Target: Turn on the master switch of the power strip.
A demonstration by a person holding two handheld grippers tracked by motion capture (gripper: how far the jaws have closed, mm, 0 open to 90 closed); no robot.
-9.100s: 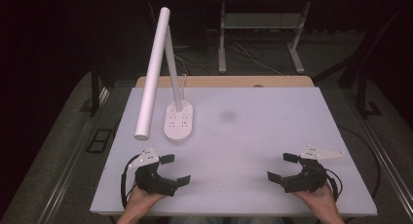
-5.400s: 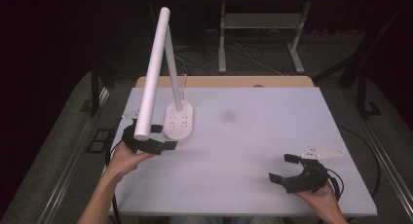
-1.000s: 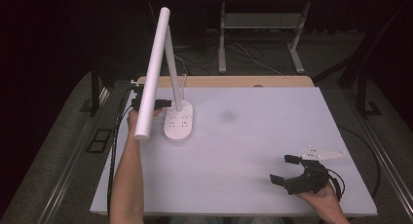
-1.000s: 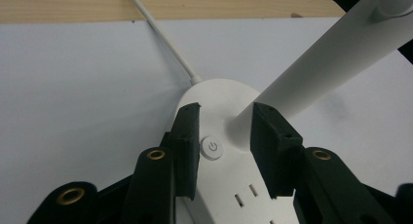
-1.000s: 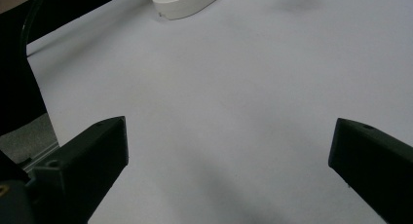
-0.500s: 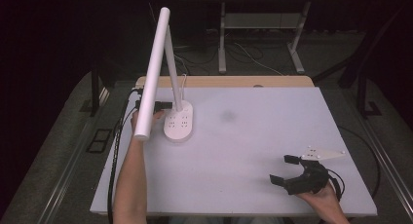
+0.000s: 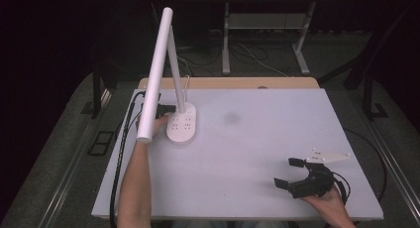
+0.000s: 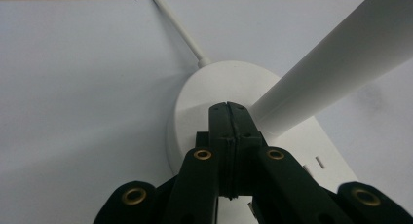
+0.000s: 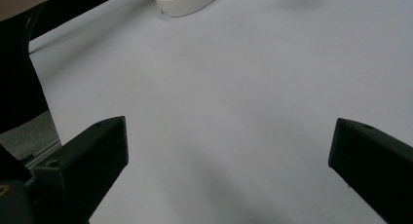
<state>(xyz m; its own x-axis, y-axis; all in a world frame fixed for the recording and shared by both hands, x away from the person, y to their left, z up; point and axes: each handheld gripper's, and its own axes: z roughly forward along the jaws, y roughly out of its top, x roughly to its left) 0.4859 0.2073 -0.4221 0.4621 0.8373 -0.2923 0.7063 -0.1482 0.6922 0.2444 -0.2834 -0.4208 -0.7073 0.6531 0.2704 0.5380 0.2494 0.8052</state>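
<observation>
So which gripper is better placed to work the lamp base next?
Probably left: the left gripper, jaws closed with nothing between them, is right at the lamp base. The right gripper sits open near the table's front right corner.

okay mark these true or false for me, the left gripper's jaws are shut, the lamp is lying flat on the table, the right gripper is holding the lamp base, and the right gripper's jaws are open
1. The left gripper has its jaws shut. True: they meet with nothing between them, tips over the lamp base.
2. The lamp lies flat on the table. False: it stands on its base, its white tube slanting upward.
3. The right gripper holds the lamp base. False: it sits near the table's front right corner, far from the lamp.
4. The right gripper's jaws are open. True: they stand wide apart, empty.
</observation>
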